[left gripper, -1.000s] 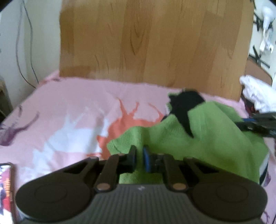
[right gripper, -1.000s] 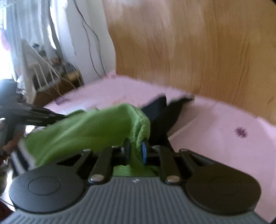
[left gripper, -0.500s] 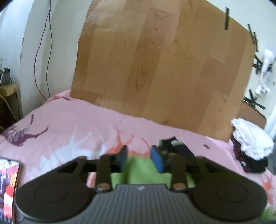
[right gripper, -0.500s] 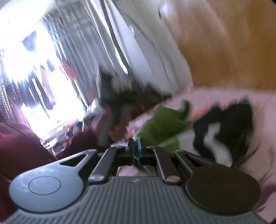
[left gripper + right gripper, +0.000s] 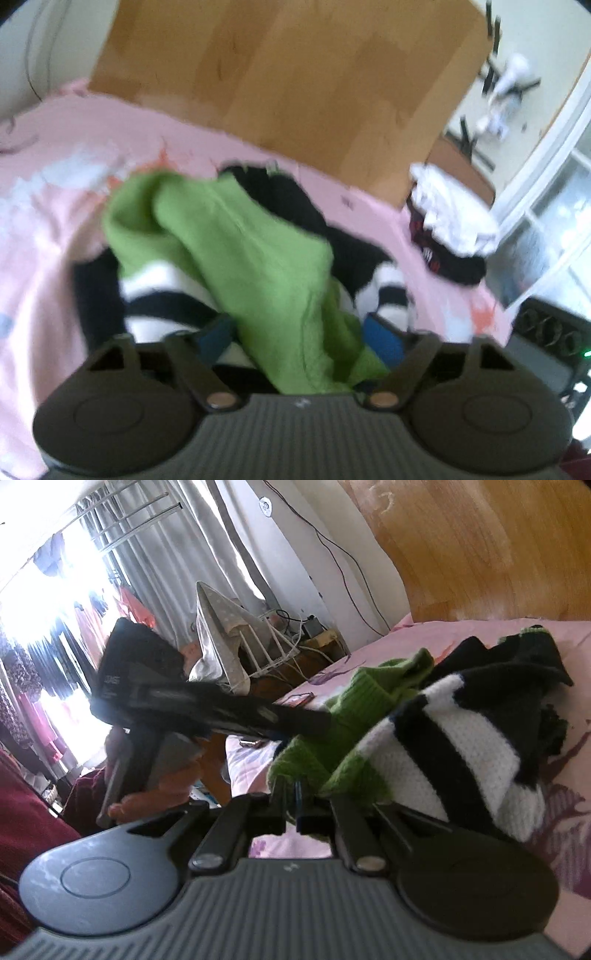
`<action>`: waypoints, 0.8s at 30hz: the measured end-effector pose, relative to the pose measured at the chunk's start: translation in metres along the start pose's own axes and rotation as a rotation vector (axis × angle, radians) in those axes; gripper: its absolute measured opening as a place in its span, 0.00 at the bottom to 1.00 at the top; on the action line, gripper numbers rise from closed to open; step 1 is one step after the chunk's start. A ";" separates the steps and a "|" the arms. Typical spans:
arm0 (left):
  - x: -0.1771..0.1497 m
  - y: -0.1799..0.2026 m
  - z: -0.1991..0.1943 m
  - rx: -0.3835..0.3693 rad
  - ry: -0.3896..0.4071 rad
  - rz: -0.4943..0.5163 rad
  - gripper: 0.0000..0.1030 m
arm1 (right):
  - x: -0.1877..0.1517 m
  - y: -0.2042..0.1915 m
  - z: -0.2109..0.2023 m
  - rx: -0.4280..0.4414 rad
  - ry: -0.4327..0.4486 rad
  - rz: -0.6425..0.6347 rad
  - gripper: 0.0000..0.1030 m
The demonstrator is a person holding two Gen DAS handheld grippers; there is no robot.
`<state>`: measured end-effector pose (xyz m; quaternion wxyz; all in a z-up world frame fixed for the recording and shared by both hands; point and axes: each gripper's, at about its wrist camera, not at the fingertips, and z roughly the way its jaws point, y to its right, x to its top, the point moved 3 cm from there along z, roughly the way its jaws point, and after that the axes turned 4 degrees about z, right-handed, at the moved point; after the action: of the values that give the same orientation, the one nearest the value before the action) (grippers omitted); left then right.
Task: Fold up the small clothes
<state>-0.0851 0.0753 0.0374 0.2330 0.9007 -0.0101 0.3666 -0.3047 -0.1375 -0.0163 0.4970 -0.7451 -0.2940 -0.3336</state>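
A small knitted sweater [image 5: 255,258], green with black and white stripes, lies bunched on the pink bedsheet [image 5: 48,206]. My left gripper [image 5: 297,341] hovers over it and its jaws are opening. A green fold of the sweater runs loosely between the blue pads [image 5: 382,341], which do not press on it. In the right wrist view the sweater [image 5: 436,746] shows its striped side, and my right gripper [image 5: 291,805] is shut on its green hem. The left gripper [image 5: 314,720] reaches in from the left over the green part.
A wooden headboard [image 5: 295,85] stands behind the bed. White clothes [image 5: 450,210] are piled at the bed's right edge. A phone [image 5: 295,699] lies on the sheet, with a drying rack [image 5: 266,646] and curtains beyond. A person's hand [image 5: 155,794] holds the left gripper.
The left gripper went from shut on the green cloth to open and moved across the sweater. The right gripper swung round and pinched the green hem. The sweater now shows its stripes.
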 end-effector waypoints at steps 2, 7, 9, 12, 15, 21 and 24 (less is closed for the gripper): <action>-0.007 0.002 0.013 0.027 -0.031 0.015 0.22 | 0.014 0.031 -0.038 0.011 -0.014 -0.009 0.10; -0.016 -0.015 -0.010 0.058 0.034 0.027 0.07 | 0.026 0.031 -0.064 -0.042 0.040 -0.028 0.11; -0.023 -0.026 -0.040 0.072 0.099 0.031 0.07 | 0.049 0.022 -0.062 -0.071 0.061 -0.076 0.11; -0.043 -0.042 -0.082 0.123 0.164 0.022 0.07 | 0.079 0.030 -0.042 -0.087 0.047 -0.178 0.11; -0.068 -0.058 -0.111 0.171 0.194 -0.021 0.07 | 0.113 0.039 0.005 -0.091 0.003 -0.280 0.13; -0.107 -0.080 -0.129 0.229 0.200 -0.136 0.08 | 0.166 0.080 0.142 -0.141 -0.138 -0.507 0.27; -0.115 -0.085 -0.125 0.223 0.191 -0.166 0.08 | 0.174 0.083 0.208 -0.144 -0.231 -0.643 0.48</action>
<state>-0.2354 0.1865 0.0035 0.1609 0.8798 0.1274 0.4288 -0.0930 0.0486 0.0174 0.2763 -0.6802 -0.5437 -0.4066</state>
